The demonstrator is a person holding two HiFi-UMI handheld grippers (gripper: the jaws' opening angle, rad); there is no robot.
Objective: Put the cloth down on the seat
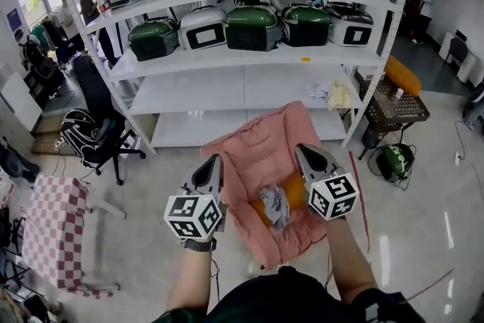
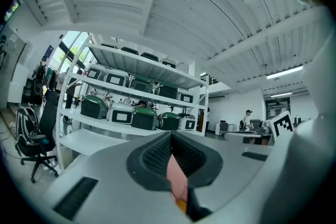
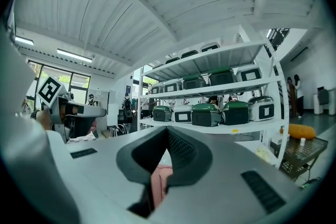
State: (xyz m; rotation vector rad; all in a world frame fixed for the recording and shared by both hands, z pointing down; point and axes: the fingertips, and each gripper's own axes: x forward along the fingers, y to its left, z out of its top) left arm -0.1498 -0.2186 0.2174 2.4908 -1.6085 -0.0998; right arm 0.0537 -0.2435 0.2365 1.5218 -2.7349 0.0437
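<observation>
Both tools are level and shut tip to tip with nothing held: left tool (image 1: 214, 161), right tool (image 1: 302, 150). The grey cloth (image 1: 274, 205) lies bunched on the seat (image 1: 246, 217) of the pink chair (image 1: 261, 138), against an orange pad (image 1: 296, 192); it is below and between the tools, a little nearer the right one, with no clear long axis. The put-down looks done; the chair back and shelf rack (image 1: 242, 91) stand ahead, with open floor (image 1: 423, 185) to either side for backing away.
</observation>
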